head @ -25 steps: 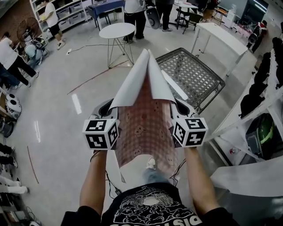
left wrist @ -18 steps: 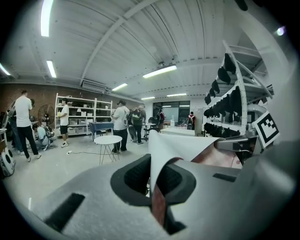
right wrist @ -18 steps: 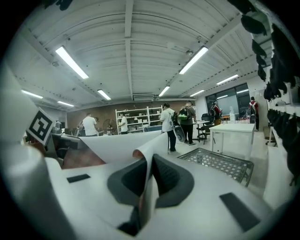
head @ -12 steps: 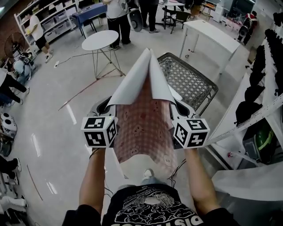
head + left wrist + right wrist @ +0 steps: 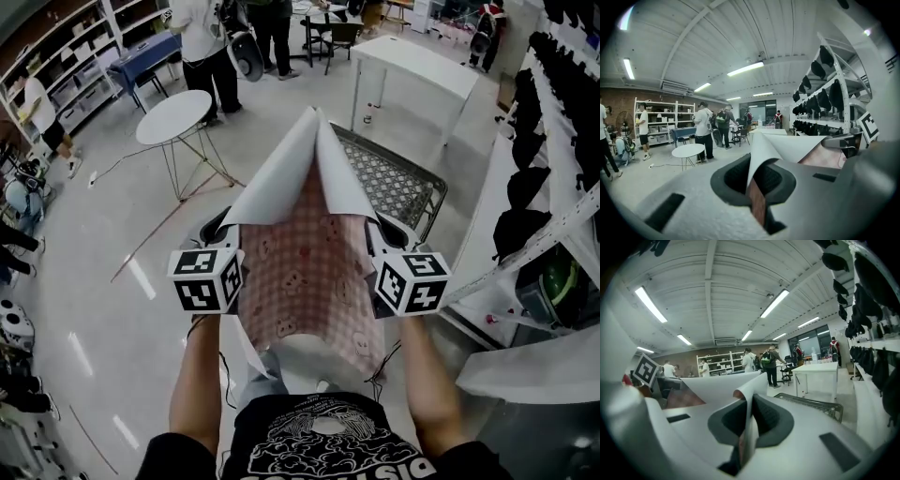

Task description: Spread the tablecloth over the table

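The left gripper is clamped on one edge of the tablecloth and the right gripper pinches the opposite edge. The pink patterned cloth sags between them, its white underside folding into a peak just ahead of the jaws. Gripping both sides keeps it off the floor, I'd say. A mesh-topped table stands just beyond the jaws and a white table farther off; which is meant, I cannot tell.
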